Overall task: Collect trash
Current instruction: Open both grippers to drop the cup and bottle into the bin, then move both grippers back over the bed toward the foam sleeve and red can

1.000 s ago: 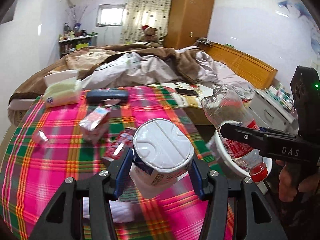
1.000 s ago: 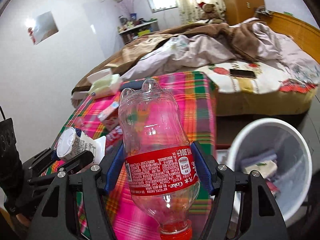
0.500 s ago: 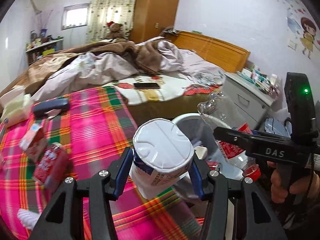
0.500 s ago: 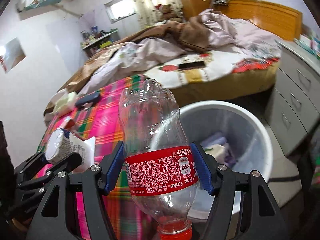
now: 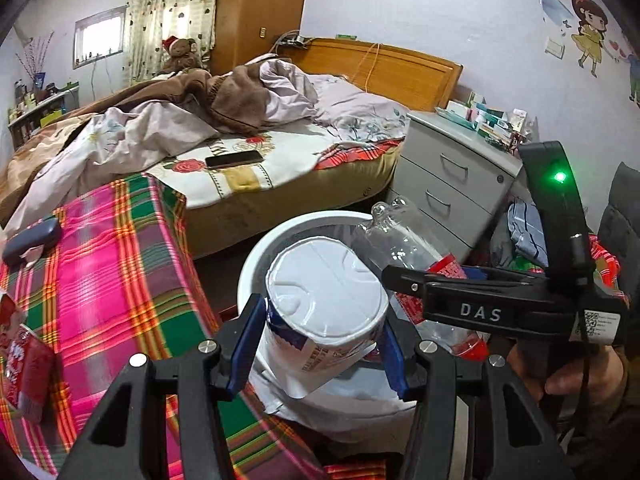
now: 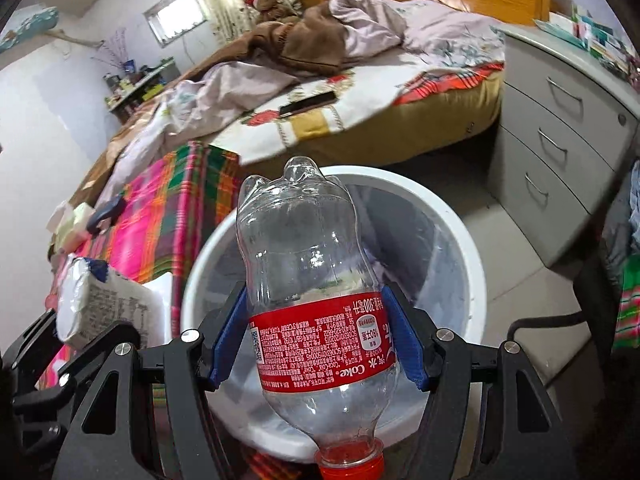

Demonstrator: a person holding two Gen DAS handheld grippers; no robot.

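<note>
My left gripper (image 5: pixel 320 340) is shut on a white paper cup (image 5: pixel 326 312), bottom facing the camera, held over the near rim of the white trash bin (image 5: pixel 256 256). My right gripper (image 6: pixel 316 344) is shut on an empty clear Coke bottle (image 6: pixel 308 272) with a red label, cap toward me, held above the bin (image 6: pixel 452 216). The bottle (image 5: pixel 400 240) and right gripper also show in the left wrist view, over the bin's right side. The cup (image 6: pixel 92 300) shows at the left in the right wrist view.
A table with a pink-green plaid cloth (image 5: pixel 108 280) stands left of the bin, holding a red packet (image 5: pixel 24 364) and a dark case (image 5: pixel 32 236). A bed (image 5: pixel 240 140) with a phone (image 5: pixel 234 159) lies behind. Grey drawers (image 5: pixel 452 176) stand at the right.
Both grippers have swung right from over the table to above the trash bin, still holding the cup and the bottle.
</note>
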